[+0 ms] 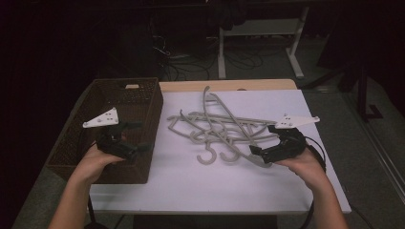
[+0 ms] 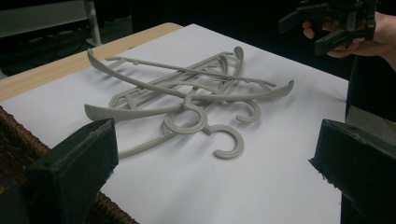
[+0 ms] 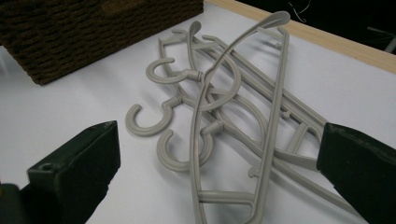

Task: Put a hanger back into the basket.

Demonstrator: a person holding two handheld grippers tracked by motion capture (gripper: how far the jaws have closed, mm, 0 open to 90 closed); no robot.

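Observation:
Several grey plastic hangers (image 1: 224, 129) lie tangled in a pile on a white sheet (image 1: 191, 181). My left gripper (image 1: 142, 136) hovers over the right side of a brown wicker basket (image 1: 119, 171), left of the pile, open and holding nothing. My right gripper (image 1: 262, 139) sits at the pile's right edge, also open and holding nothing. In the left gripper view the hangers (image 2: 187, 93) lie ahead between its black fingers (image 2: 70, 172), and the right gripper (image 2: 334, 23) shows far off. The right gripper view has the hangers (image 3: 233, 107) close between its fingers (image 3: 74, 172).
The basket (image 3: 93, 28) stands on the table's left side with its rim (image 2: 14, 135) under my left gripper. A wooden table edge (image 1: 229, 85) runs behind the sheet. White desk legs (image 1: 222, 52) and cables stand in the dark background.

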